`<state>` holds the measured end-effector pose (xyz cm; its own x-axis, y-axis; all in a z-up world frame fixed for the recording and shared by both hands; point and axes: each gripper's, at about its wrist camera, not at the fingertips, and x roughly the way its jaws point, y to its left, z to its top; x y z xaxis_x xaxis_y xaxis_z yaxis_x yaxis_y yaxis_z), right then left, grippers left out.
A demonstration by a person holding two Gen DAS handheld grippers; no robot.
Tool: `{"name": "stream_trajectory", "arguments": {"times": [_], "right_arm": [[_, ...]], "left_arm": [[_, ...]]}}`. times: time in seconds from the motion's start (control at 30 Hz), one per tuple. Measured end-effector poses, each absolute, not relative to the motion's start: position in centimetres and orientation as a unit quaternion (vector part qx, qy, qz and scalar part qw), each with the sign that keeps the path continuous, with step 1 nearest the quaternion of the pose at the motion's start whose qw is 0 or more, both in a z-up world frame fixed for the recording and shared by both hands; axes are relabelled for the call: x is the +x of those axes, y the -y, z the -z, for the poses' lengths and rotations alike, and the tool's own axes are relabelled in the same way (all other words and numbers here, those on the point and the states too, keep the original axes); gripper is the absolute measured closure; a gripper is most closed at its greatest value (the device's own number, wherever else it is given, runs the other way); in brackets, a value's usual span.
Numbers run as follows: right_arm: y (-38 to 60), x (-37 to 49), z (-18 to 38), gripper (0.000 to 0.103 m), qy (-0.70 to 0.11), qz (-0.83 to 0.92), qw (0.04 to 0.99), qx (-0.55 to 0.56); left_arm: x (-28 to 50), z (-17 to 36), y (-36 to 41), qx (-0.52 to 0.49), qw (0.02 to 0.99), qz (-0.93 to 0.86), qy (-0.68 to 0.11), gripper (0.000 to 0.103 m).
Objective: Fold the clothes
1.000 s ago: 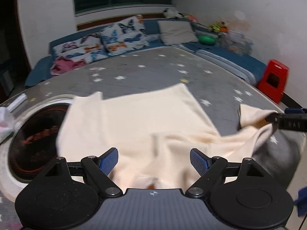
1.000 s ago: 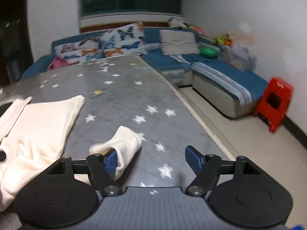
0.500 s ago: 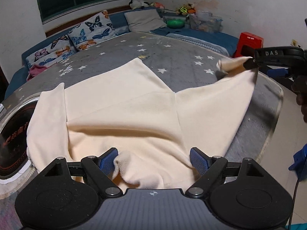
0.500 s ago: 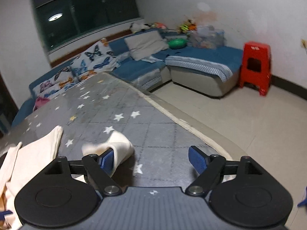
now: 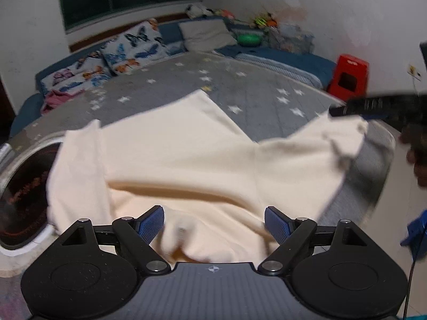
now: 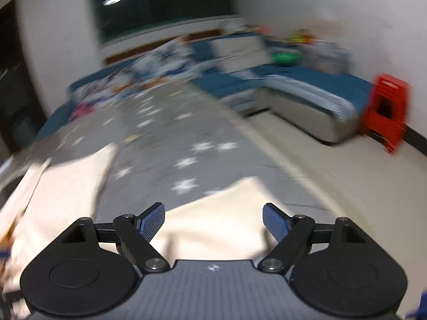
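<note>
Left wrist view: cream garment (image 5: 186, 154) sprawls unfolded over the star-print table (image 5: 267, 96). Left gripper (image 5: 214, 222) and right gripper (image 6: 213, 221) both gape, nothing pinched. Probably laying flat; next, grab an edge around 6 o'clock.

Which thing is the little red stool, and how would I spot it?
Look to the blue sofa running along the white wall. Just past its end, on the pale floor by the wall, stands the red stool. It is the only bright red, boxy thing there, with a dark opening in its side.
</note>
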<state>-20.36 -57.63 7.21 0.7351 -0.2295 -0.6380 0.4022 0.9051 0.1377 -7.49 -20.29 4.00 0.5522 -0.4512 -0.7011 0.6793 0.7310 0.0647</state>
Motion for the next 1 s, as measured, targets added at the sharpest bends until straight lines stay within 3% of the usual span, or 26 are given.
{"name": "stream_trajectory", "arguments": {"times": [0.27,0.4,0.53,0.9,1.0], "right_arm": [[50.2,-13.6,-8.2,0.022,-0.345,0.030,0.936,0.061],[48.0,-11.0,-8.4,0.023,-0.346,-0.006,0.937,0.044],[46.7,-8.9,-8.0,0.025,-0.355,-0.031,0.934,0.040],[45.0,-6.0,-6.3,0.026,-0.378,-0.065,0.923,0.021],[44.8,-5.9,-6.2,0.026,-0.377,-0.066,0.924,0.017]], "left_arm": [[-1.2,-5.3,17.3,0.135,0.905,0.219,-0.339,0.020],[2.7,-5.5,16.2,0.111,0.914,0.182,-0.346,0.026],[6.4,-5.3,16.2,0.096,0.914,0.166,-0.358,0.039],[13.1,-3.1,19.7,0.099,0.910,0.156,-0.370,0.039],[14.2,-2.2,19.9,0.097,0.908,0.157,-0.375,0.043]]}}
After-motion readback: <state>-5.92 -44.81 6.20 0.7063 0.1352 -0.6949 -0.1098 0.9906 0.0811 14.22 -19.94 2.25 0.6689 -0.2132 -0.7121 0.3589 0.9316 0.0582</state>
